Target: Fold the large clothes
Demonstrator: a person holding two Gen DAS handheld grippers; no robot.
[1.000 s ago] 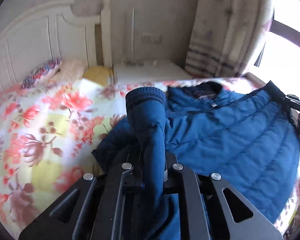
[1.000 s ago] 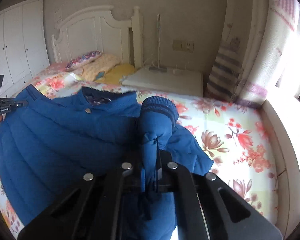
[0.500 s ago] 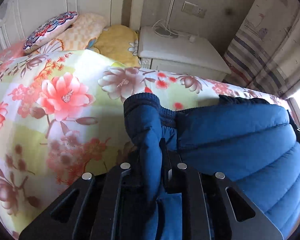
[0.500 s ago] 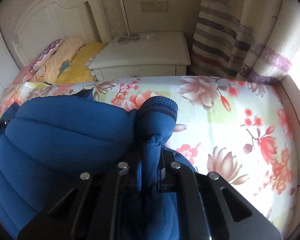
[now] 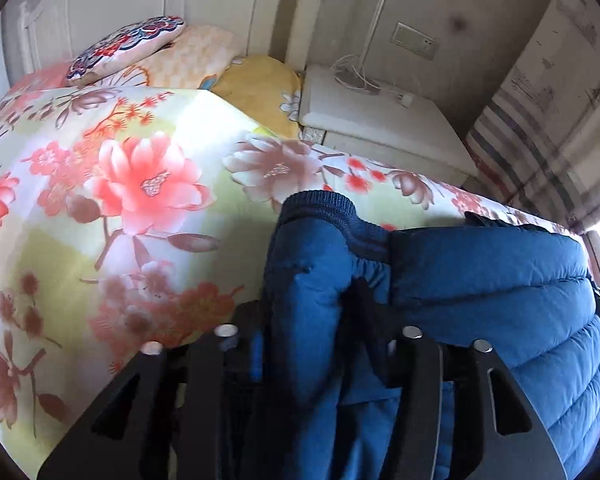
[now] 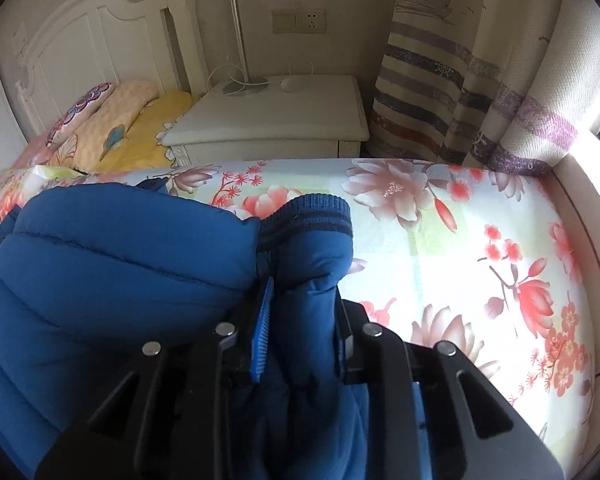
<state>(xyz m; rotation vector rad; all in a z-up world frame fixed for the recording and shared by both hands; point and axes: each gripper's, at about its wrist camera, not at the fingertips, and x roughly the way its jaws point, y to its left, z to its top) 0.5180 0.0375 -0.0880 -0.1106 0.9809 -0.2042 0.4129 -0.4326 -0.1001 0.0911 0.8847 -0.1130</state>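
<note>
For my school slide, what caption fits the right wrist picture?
Right gripper opening around a blue puffer jacket sleeve on a floral bedspread.

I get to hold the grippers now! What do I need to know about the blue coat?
Left gripper: jaws opening, one sleeve of the blue coat between them, the left finger clear of it.
Right gripper: jaws opening, the other sleeve between them, barely gripped if at all.
The coat lies on the flowered bedspread, its puffy body bunched in a thick fold.
Done: both sleeves are laid beside the body.
Left: pull the grippers clear, then fold the body smaller.
</note>
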